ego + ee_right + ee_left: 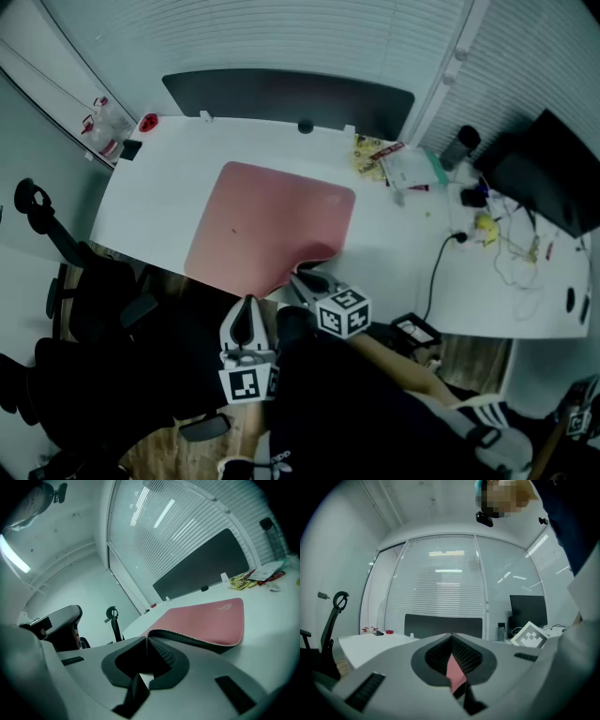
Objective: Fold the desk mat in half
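The pink desk mat lies flat on the white desk, its near edge hanging over the desk's front. My right gripper is shut on the mat's near right corner; in the right gripper view that corner curls up to the jaws and shows its black underside. My left gripper sits at the mat's near left edge. In the left gripper view its jaws are closed with a strip of pink mat pinched between them.
A black office chair stands left of the desk. A dark divider panel runs along the back. To the right are snack packets, a bottle, cables and a monitor. The person's legs are below the grippers.
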`<state>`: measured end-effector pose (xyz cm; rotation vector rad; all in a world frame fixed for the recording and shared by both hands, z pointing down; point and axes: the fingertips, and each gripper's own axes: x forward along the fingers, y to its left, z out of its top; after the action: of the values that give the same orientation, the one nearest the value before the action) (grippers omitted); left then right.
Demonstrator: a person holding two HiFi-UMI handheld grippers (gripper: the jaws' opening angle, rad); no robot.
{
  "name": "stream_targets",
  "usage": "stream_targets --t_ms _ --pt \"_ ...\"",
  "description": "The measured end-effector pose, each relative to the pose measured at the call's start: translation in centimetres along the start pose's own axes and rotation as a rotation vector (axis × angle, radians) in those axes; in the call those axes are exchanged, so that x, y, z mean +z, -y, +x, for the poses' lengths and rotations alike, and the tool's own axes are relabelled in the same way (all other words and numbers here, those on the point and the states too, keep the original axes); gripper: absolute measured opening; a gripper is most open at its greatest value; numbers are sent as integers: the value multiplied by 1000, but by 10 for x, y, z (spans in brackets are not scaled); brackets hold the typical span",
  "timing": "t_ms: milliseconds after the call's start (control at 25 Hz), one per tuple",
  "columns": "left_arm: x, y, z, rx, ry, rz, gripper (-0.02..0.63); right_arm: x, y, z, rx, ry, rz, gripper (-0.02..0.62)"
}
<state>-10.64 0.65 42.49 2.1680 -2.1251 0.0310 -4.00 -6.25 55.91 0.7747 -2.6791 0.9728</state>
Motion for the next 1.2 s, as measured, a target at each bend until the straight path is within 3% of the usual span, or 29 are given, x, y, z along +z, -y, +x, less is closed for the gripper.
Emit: stream_targets --t_ms 1200 --pt "17 -116 87 -177 3 -13 2 71 -5 121 -119 68 87 15"
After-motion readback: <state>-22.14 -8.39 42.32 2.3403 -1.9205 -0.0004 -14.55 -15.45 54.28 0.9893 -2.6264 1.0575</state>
